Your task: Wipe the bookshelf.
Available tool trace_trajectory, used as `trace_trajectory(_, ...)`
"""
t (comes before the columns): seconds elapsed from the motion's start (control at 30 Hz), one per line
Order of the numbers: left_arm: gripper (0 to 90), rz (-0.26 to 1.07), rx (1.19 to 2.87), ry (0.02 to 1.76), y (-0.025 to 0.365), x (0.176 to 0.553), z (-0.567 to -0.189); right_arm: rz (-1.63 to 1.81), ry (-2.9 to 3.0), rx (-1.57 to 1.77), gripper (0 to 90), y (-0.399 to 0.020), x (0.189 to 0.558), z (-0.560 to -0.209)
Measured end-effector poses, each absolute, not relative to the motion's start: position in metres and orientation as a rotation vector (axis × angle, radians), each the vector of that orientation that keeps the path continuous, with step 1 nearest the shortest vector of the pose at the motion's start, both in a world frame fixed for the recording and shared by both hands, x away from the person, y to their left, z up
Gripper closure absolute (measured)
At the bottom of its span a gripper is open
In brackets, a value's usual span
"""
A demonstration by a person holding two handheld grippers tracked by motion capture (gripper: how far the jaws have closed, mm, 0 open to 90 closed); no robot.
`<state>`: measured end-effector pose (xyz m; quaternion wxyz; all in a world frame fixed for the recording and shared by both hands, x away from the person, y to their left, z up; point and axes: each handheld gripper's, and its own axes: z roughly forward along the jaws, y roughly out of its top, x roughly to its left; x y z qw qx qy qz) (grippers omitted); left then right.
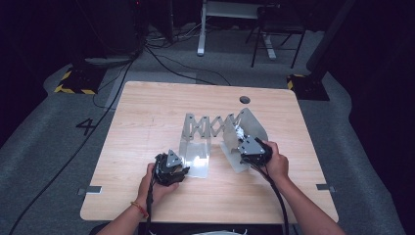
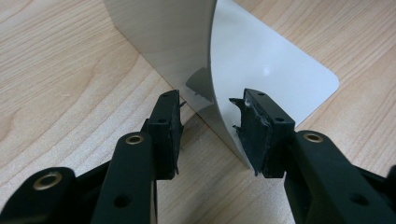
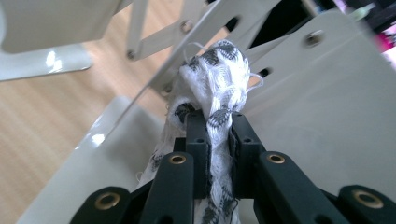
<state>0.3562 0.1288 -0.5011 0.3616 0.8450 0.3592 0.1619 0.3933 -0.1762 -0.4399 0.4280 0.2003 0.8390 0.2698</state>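
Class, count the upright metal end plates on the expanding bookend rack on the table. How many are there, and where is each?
2. The left end plate stands by the left gripper; the right end plate stands by the right gripper, which pinches a patterned cloth. None seem hidden.

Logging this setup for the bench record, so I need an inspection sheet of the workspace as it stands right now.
Surface: light wooden table, round grommet hole near far edge.
Job's things: grey metal expanding bookend rack with scissor links; white cloth with dark pattern against its right plate.
Clutter: nothing seen.
Grippers: left claw astride the left plate's upright edge, pads not pressing; right claw shut on the cloth.
Cables: black cables on the floor; one trails from each gripper.
Surroundings: grey carpet, desk legs beyond, dark room.
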Motion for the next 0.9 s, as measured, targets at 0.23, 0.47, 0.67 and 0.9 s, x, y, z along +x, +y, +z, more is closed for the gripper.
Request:
trace_trajectory(0.23, 58.6, 0.421, 2.178, 0.925, 0.129, 0.356, -0.501, 0.711, 2.174, 0.521, 81.5, -0.176, 0.401, -0.46)
trace_trajectory(0.47, 58.7, 0.42, 2.178, 0.924, 0.129, 0.356, -0.501, 0.739, 2.266, 0.502, 81.5, -0.171, 0.404, -0.473)
trace_trajectory(0.67, 58.5, 0.414, 2.176, 0.925, 0.129, 0.356, -0.501, 0.781, 2.401, 0.462, 81.5, -0.176, 0.404, -0.473)
trace_trajectory(0.9, 58.3, 0.41, 2.173, 0.928, 0.129, 0.357, -0.501, 0.691, 2.517, 0.379, 81.5, -0.182, 0.39, -0.472)
